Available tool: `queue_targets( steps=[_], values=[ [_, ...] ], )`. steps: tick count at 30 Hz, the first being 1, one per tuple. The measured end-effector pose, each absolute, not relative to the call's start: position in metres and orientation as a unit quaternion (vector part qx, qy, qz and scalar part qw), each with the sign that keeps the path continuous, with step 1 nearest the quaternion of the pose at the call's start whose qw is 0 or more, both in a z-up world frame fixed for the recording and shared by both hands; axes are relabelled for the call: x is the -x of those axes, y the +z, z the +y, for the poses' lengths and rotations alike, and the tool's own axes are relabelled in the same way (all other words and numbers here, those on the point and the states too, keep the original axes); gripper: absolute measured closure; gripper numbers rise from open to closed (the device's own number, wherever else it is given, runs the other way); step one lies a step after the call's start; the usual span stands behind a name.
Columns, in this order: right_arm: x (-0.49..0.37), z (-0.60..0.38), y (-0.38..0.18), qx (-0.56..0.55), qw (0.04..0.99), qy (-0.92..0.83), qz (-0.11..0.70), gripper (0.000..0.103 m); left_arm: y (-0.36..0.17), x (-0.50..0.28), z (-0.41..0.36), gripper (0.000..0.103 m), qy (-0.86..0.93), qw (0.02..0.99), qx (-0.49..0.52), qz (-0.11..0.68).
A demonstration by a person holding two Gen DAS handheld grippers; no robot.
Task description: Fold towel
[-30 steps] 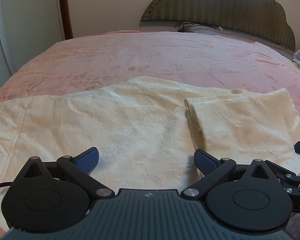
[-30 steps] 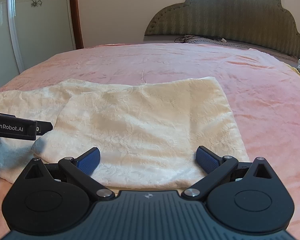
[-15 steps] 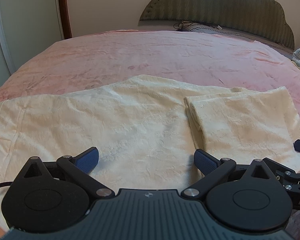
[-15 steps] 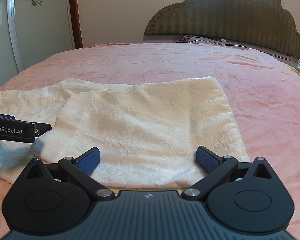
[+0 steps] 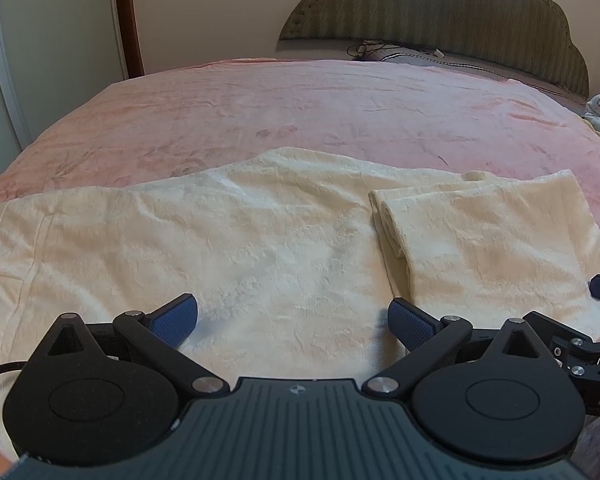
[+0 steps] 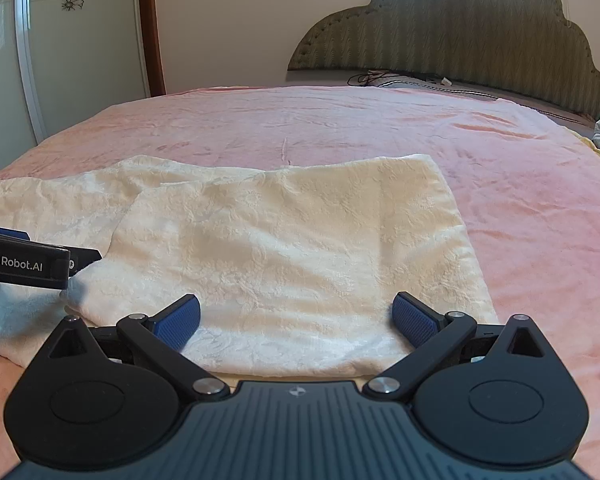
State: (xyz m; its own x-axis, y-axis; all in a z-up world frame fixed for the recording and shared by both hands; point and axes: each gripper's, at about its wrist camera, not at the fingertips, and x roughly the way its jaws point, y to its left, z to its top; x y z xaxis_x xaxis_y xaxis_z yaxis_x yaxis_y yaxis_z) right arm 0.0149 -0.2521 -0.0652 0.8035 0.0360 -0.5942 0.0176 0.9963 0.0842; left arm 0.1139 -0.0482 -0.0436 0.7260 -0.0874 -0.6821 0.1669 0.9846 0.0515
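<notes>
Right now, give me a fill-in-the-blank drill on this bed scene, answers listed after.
1. The cream towel lies on a ____ bedspread.
2. The folded-over part of the towel is on its ____ side.
3. The jaws of the left gripper and the right gripper stand ____.

Answers: pink; right; open

The cream towel (image 5: 260,240) lies flat on the pink bed (image 5: 340,112). Its right end is folded over onto itself, and the rest is spread out, wrinkled.

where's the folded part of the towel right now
In the left wrist view, the folded flap lies at the cream towel's right end, on the pink bedspread.
</notes>
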Motion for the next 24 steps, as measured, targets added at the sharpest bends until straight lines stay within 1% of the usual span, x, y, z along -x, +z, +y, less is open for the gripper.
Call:
queue_targets(
  steps=[10,14,18,20,22,24],
  values=[
    [-0.014,-0.251,-0.065,-0.038,0.950,0.003,0.309,0.000,-0.043,-0.114,-0.048,0.001,-0.070,0.927,-0.055,0.366],
    [-0.014,-0.248,-0.063,-0.031,0.951,0.002,0.306,0.001,-0.035,-0.114,-0.042,0.001,-0.073,0.924,-0.052,0.371],
    [-0.014,-0.242,-0.058,-0.027,0.950,0.014,0.310,0.001,-0.017,-0.108,-0.015,0.001,-0.067,0.925,-0.050,0.370],
    [-0.014,-0.228,-0.050,-0.018,0.953,0.031,0.300,0.001,-0.006,-0.100,0.007,0.001,-0.056,0.930,-0.043,0.362],
    [-0.016,-0.201,-0.038,0.010,0.954,0.081,0.288,0.001,0.002,-0.091,0.030,0.001,-0.042,0.934,-0.037,0.353],
    [-0.017,-0.167,-0.029,0.062,0.951,0.123,0.278,0.001,0.009,-0.083,0.053,0.001,-0.018,0.937,-0.034,0.349]
  ],
)
